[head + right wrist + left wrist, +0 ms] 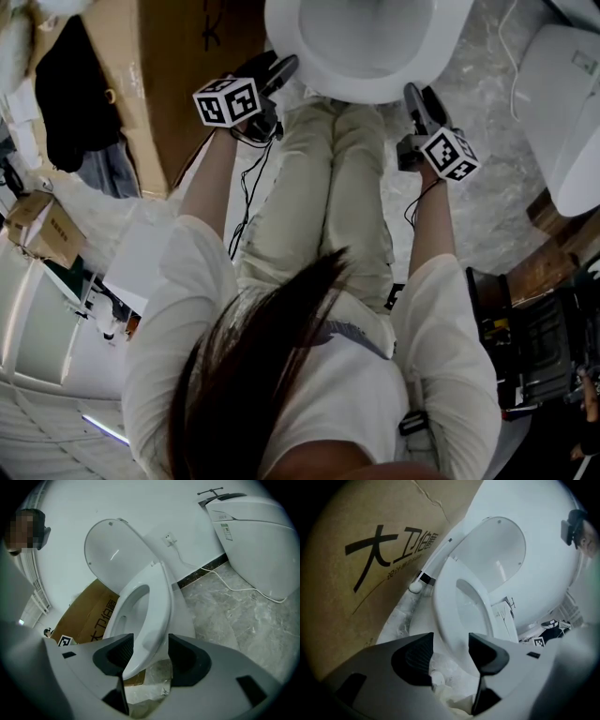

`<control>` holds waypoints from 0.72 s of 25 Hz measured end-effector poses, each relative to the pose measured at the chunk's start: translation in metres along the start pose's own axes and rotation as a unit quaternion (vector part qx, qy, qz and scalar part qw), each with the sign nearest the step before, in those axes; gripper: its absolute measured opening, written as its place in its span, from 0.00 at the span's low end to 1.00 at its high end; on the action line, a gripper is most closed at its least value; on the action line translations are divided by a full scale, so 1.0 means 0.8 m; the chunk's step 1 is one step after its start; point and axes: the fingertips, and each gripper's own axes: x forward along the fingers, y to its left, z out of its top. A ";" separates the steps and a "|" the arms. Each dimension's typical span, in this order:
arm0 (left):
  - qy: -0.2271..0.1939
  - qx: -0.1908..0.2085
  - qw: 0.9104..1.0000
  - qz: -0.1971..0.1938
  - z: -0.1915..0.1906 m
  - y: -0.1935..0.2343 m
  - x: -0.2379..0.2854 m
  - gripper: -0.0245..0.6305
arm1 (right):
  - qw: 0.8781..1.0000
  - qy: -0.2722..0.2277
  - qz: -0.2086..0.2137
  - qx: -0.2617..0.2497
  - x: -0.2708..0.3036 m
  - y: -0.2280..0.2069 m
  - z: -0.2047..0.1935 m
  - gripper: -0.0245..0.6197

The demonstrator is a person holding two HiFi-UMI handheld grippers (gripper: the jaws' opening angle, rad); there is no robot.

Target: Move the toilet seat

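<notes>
1. A person in pale trousers (328, 197) is standing right at the front of a white toilet (328, 70), holding one set of tongs in each hand.
2. The left tongs (451, 639) are reaching in at the left front of the toilet, just beside a big cardboard box (356, 573) with black print on it.
3. Their jaws are standing apart with the rim of the toilet seat (443, 606) running between them. The rim is sitting closer to one jaw, with a clear gap at the other.
4. The right tongs (150, 641) are coming in at the right front, and their jaws are also spread, straddling the front edge of the seat. I cannot see the pads pressing on it.
5. The seat is tilting up off the bowl, partway raised, with both tongs around its front rim.
6. The lid (112, 550) is standing upright behind the seat, leaning back towards the white wall.
7. A second white toilet (253, 541) is sitting well apart to the right on the grey marbled floor (234, 634), with a thin white cable (234, 587) trailing past it.
</notes>
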 end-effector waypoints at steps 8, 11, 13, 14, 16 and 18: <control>-0.001 -0.013 1.000 -0.012 0.002 -0.012 0.006 0.37 | 0.999 -0.021 0.002 0.031 0.001 0.008 0.001 0.40; 0.005 -0.005 1.000 -0.009 0.003 -0.010 0.004 0.37 | 0.999 -0.025 0.004 0.040 0.002 0.010 0.002 0.40; 0.006 -0.005 1.000 -0.011 0.002 -0.012 0.004 0.37 | 0.999 -0.024 0.005 0.042 0.001 0.010 0.002 0.41; 0.007 -0.006 1.000 -0.012 0.002 -0.012 0.004 0.37 | 0.999 -0.022 0.005 0.044 0.001 0.011 0.002 0.41; 0.007 -0.009 1.000 -0.012 0.002 -0.014 0.002 0.37 | 0.999 -0.020 0.006 0.048 0.000 0.012 0.003 0.42; 0.008 -0.011 1.000 -0.013 0.003 -0.017 0.000 0.37 | 0.999 -0.017 0.006 0.051 -0.002 0.014 0.005 0.42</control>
